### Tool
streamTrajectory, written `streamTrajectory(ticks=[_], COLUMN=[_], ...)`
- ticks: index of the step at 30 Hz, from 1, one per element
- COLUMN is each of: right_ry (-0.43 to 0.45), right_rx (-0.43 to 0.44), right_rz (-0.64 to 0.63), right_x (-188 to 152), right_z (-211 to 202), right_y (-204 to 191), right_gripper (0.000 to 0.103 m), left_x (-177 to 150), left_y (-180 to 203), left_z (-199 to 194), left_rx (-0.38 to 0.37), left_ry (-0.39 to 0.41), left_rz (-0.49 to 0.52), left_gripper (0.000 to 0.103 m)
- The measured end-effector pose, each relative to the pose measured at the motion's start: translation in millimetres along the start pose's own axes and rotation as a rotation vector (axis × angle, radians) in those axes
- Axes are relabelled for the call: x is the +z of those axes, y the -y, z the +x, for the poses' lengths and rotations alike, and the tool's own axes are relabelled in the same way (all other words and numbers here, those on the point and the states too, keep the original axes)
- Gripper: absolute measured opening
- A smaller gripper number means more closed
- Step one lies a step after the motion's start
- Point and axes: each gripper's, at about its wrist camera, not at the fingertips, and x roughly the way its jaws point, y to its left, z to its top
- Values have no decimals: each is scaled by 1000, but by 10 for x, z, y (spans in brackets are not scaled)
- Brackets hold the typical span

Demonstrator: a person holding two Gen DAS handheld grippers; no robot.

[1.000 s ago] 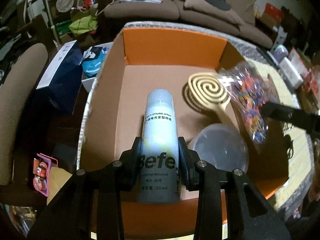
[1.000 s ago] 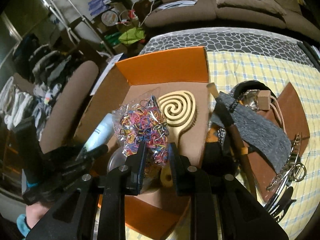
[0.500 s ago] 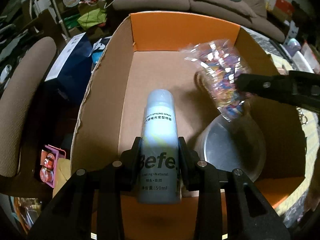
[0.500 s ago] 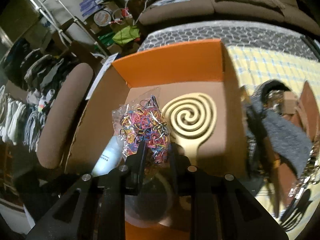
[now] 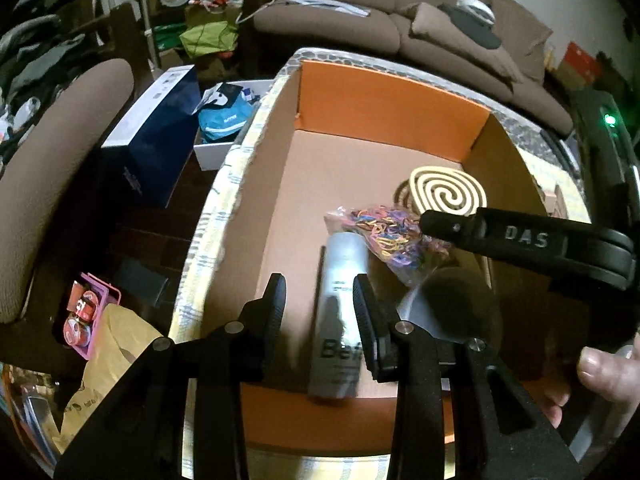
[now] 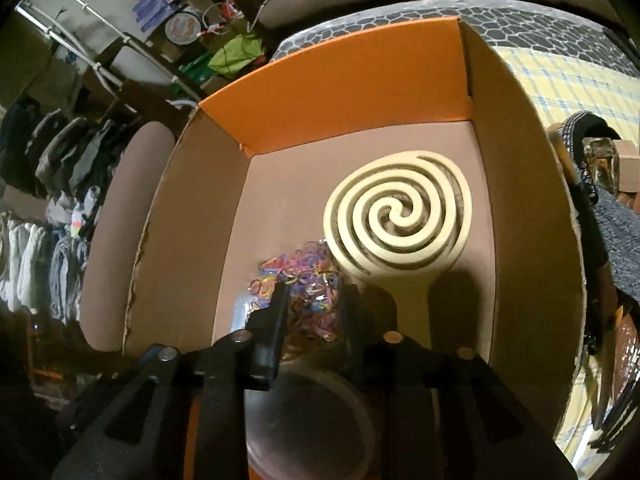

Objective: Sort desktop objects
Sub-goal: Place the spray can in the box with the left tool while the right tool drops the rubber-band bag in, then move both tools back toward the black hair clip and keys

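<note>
An orange cardboard box [image 5: 384, 96] holds a cream spiral brush [image 5: 448, 192], a round clear lid [image 5: 448, 312], a silver spray can [image 5: 340, 312] and a clear bag of coloured hair ties [image 5: 392, 236]. My left gripper [image 5: 320, 304] is open; the can lies blurred on the box floor between its fingers, nearer the right one. My right gripper [image 6: 312, 312] is open just above the bag of hair ties [image 6: 304, 280], beside the brush [image 6: 400, 216] and over the lid [image 6: 304, 416]. The right gripper also shows from the side in the left wrist view [image 5: 440, 224].
The box's walls [image 6: 520, 184] stand high around both grippers. Left of the box are a brown chair back [image 5: 48, 184], a dark blue carton [image 5: 152, 148] and a pink holder [image 5: 88, 312]. A grey cloth [image 6: 616, 236] and small items lie on the checked table at the right.
My left gripper has opened and let the spray can drop to the box floor. My right gripper has lowered into the box and opened, leaving the bag of hair ties beside the can.
</note>
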Motion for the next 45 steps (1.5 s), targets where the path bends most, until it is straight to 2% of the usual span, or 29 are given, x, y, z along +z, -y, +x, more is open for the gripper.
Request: streamTrajectory(ticks=[6, 9, 11, 13, 16, 18, 20, 24, 28, 31, 45], right_ry=[17, 36, 39, 51, 69, 85, 107, 159, 219, 246, 333], right_rx=[-16, -13, -17, -35, -49, -49, -52, -39, -48, -61, -252], right_rz=[-35, -48, -65, -87, -110, -124, -132, -89, -51, -27, 2], right_x=[1, 14, 15, 9, 3, -3, -3, -8, -25, -35, -141], right_z=[-70, -144, -192, -257, -377, -470, -596, -912, -1197, -1338, -1777], right_y=[-57, -106, -130, -147, -139, -123, -68, 178, 418, 619, 1460], right_gripper=[38, 38, 40, 45, 59, 73, 79, 83, 87, 103, 103], left_x=[12, 15, 19, 31, 57, 76, 88, 107, 118, 107, -30], left_y=[-68, -76, -73, -55, -15, 17, 51, 152, 284, 417, 1481], left_z=[-3, -3, 1, -3, -30, -67, -100, -125, -120, -125, -312], left_rx=[-18, -24, -33, -39, -39, -54, -71, -98, -116, -128, -240], left_ry=[0, 1, 3, 10, 28, 46, 61, 72, 68, 69, 152], left_rz=[-15, -15, -19, -19, -18, -21, -31, -33, -24, -8, 167], left_gripper=[33, 37, 52, 58, 69, 76, 86, 103, 103, 103, 103])
